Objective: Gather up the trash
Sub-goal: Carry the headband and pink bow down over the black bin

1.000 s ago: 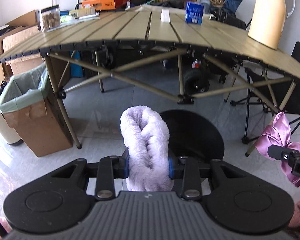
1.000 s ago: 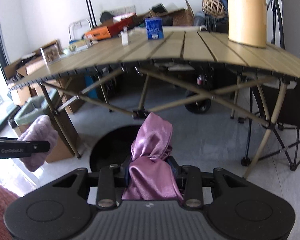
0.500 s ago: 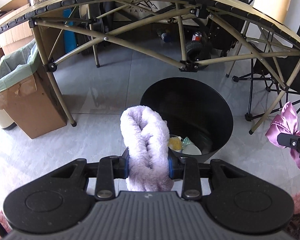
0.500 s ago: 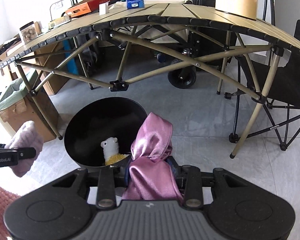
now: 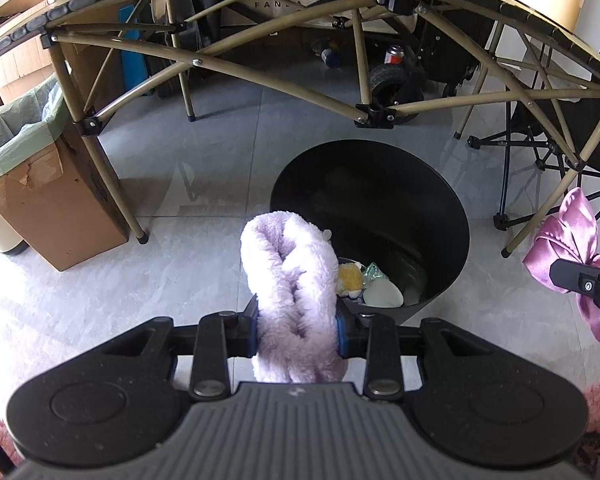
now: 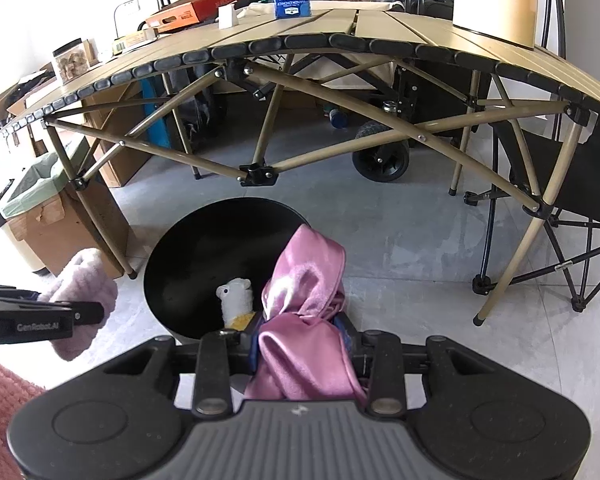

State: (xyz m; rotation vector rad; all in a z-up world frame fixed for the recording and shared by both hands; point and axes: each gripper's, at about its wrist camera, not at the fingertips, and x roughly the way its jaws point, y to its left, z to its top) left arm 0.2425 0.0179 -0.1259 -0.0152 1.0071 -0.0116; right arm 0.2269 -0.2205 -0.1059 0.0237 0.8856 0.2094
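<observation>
A fluffy lilac cloth (image 5: pixel 296 292) is pinched between the pads of the left gripper (image 5: pixel 296 326). A shiny pink cloth (image 6: pixel 306 320) is pinched the same way in the right gripper (image 6: pixel 304 340). Both cloths are squeezed tight in the middle, so they cannot slip out while they are carried. A round black bin (image 5: pixel 370 224) is set on the grey floor, just in front of the folding table (image 6: pixel 340 46), where it can be reached from above. Both grippers are tipped downward toward its open mouth. A small white toy (image 6: pixel 236 298) and some other scraps are already seen at the bottom. The lilac cloth is held near the bin's near rim, and the pink cloth is held beside the other edge. It is judged that the cloths are about to be dropped in, but they are not yet let go.
</observation>
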